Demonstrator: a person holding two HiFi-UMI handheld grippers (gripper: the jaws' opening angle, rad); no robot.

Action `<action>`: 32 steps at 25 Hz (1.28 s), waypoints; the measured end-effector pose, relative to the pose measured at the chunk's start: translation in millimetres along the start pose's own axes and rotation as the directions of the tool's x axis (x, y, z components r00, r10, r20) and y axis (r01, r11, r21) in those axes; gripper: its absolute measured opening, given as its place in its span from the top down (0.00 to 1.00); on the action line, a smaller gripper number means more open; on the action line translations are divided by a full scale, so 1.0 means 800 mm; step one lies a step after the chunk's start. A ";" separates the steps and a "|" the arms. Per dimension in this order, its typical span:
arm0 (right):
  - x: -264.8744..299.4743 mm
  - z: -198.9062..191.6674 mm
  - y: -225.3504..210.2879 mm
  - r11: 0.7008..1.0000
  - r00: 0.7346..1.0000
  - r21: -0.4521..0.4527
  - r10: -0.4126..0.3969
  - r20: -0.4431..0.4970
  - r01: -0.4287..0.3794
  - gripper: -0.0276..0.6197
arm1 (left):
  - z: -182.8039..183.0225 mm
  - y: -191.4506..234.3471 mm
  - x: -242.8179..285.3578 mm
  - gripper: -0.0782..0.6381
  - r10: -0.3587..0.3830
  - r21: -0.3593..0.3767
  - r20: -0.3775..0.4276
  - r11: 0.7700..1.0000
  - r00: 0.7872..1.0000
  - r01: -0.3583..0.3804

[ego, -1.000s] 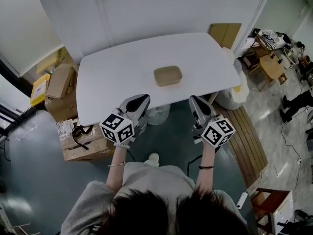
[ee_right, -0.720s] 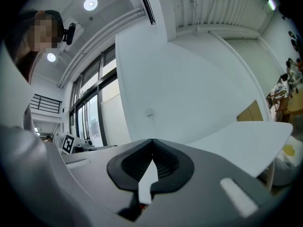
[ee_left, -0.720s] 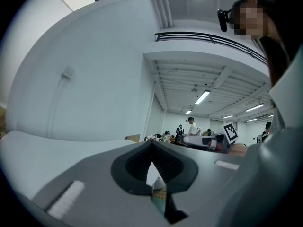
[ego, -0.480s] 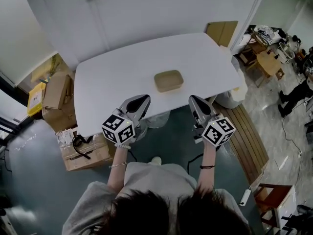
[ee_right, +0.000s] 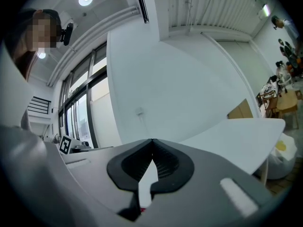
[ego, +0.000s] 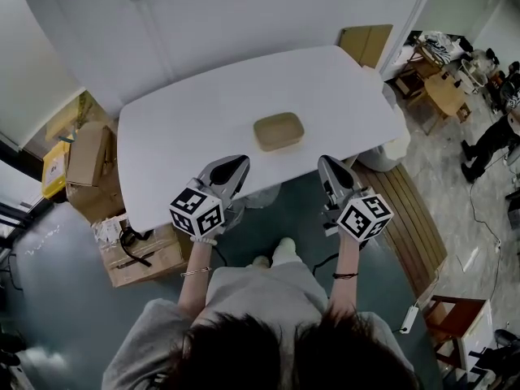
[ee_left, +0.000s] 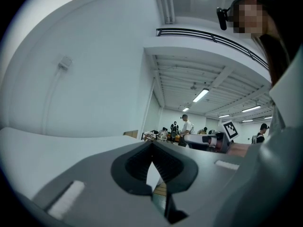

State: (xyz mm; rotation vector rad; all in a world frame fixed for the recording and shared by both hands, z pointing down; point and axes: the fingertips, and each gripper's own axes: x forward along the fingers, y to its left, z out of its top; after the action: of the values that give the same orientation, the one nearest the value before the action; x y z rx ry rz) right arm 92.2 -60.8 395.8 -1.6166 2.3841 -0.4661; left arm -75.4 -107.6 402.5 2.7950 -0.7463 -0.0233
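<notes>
Your left gripper (ego: 236,165) sits in the lower middle of the head view, left of centre, hanging in the air just off the near edge of the white table (ego: 183,128). Its own view shows the two jaws pressed together along their whole length, with only a thin seam between the ribbed pads (ee_left: 142,161) and nothing clamped there. It touches nothing.

Your right gripper (ego: 327,164) is level with it, right of centre, and also hangs just short of the table's near edge. In its own view the jaws meet at the tips the same way, closed on nothing. The two grippers are well apart, and each points up the frame towards the table.

The tan dish (ego: 279,131) lies on the table above the gap between the two grippers, slightly closer to the right one. It is near the table's front edge and is the only thing on the top. It is shallow, with rounded corners and a raised rim. Neither gripper reaches it, and a strip of bare tabletop separates it from both.

In the left gripper view, the marker cube (ee_left: 230,129) of the right gripper shows at the middle right.

Cardboard boxes (ego: 88,149) are stacked on the floor at the left of the head view. A slatted wooden pallet (ego: 413,218) lies at the right, and a white bag (ego: 393,148) stands by the table's right end.
</notes>
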 end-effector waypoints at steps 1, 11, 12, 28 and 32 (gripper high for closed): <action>0.003 -0.001 -0.003 1.000 1.000 0.003 0.000 -0.002 0.000 0.94 | 0.000 0.001 0.002 0.90 0.002 -0.002 0.000 1.000 1.000 -0.002; 0.057 0.018 -0.044 0.998 0.998 0.004 0.061 -0.029 -0.061 0.94 | 0.010 0.033 0.044 0.90 0.065 -0.008 0.011 0.998 0.998 -0.065; 0.064 0.020 -0.050 0.998 0.997 0.004 0.069 -0.031 -0.068 0.94 | 0.012 0.038 0.049 0.90 0.074 -0.009 0.014 0.997 0.997 -0.074; 0.156 0.039 -0.123 0.980 0.974 0.031 0.198 -0.107 -0.196 0.94 | 0.015 0.090 0.118 0.90 0.219 -0.019 0.016 0.976 0.975 -0.219; 0.177 0.038 -0.130 0.972 0.963 0.031 0.233 -0.138 -0.231 0.94 | 0.014 0.103 0.128 0.90 0.259 -0.016 0.010 0.966 0.966 -0.259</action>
State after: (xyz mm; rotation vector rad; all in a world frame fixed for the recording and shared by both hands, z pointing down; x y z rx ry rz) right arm 139.9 -232.3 406.5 -1.3142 2.6248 -0.5668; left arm -27.8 -229.5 416.4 2.6627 -1.1036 0.0013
